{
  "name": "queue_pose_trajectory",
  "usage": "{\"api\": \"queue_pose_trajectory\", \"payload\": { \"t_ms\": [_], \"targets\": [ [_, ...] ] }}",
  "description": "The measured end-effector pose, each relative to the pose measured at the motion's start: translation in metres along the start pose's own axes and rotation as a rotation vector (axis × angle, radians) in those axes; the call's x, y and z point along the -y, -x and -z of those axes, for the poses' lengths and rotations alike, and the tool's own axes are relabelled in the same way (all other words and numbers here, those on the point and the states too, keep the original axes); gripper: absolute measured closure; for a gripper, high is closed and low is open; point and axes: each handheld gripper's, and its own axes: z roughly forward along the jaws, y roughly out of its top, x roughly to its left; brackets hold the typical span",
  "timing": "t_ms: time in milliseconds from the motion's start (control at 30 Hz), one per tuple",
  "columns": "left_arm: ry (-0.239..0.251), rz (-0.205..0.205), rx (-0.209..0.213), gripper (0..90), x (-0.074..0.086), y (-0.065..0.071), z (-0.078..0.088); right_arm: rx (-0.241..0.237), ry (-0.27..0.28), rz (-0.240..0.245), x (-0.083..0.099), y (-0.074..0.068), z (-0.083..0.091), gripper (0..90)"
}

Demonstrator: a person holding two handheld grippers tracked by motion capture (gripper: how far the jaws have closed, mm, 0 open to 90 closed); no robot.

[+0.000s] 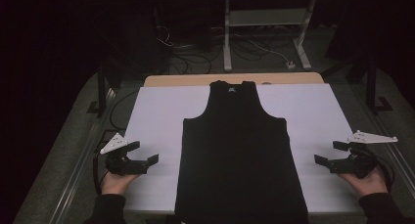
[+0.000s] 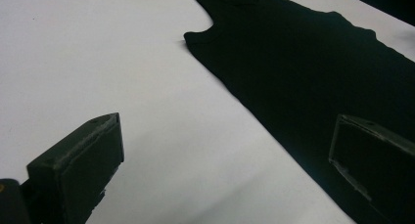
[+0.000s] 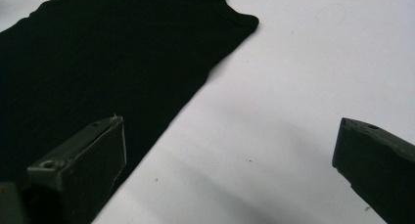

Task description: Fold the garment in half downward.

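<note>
A black tank top (image 1: 237, 145) lies flat on the white table cover (image 1: 156, 111), neck toward the far edge and hem at the near edge. My left gripper (image 1: 142, 153) hovers to the left of the shirt, open, with nothing between its jaws. In the left gripper view the tank top (image 2: 313, 72) spreads ahead and to the right, its side seam running under the right jaw. My right gripper (image 1: 329, 153) stands open on the shirt's right side, also holding nothing. In the right gripper view the tank top (image 3: 107, 62) lies to the left.
The white cover sits on a wooden tabletop (image 1: 195, 80) whose far edge shows. Beyond it are a metal stand (image 1: 266, 33) and loose cables (image 1: 195, 53) on the dark floor. Bare white surface lies on both sides of the shirt.
</note>
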Motion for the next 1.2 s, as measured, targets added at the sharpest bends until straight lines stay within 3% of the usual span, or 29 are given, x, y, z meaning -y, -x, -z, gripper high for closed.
{"api": "queue_pose_trajectory", "payload": {
  "t_ms": [900,1200],
  "targets": [
    [0.006,-0.007,0.01,0.0,-0.002,0.002,0.0,-0.003,0.003,0.009,-0.002,-0.002,0.001,0.0],
    [-0.016,-0.037,0.017,0.0,-0.011,0.003,-0.002,-0.001,0.016,0.021,-0.007,-0.002,0.002,0.0]
  ]
}}
